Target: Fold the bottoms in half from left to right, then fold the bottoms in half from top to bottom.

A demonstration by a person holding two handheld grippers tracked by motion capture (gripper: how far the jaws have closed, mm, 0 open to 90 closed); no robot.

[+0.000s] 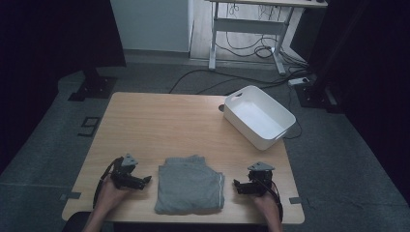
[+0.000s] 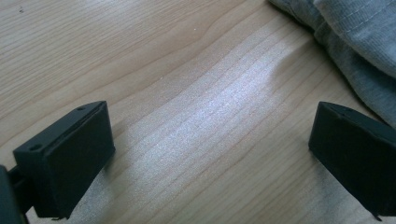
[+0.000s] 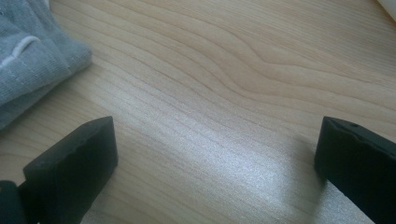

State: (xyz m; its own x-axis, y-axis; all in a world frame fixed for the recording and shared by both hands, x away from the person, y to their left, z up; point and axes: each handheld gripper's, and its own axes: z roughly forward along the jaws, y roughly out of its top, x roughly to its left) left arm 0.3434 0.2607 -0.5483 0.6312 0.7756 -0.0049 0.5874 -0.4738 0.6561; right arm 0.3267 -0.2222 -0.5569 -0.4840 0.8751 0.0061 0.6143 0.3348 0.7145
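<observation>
Grey folded cotton garment (image 1: 189,186) lies at the table's (image 1: 159,121) near edge, between the left hand-held gripper (image 1: 145,181) and right hand-held gripper (image 1: 237,186), both released, jaws wide apart over bare wood. Soft, light and limp, it would likely sag unless pinched at its side edges. A white plastic bin (image 1: 259,117) sits at the far right corner.
</observation>
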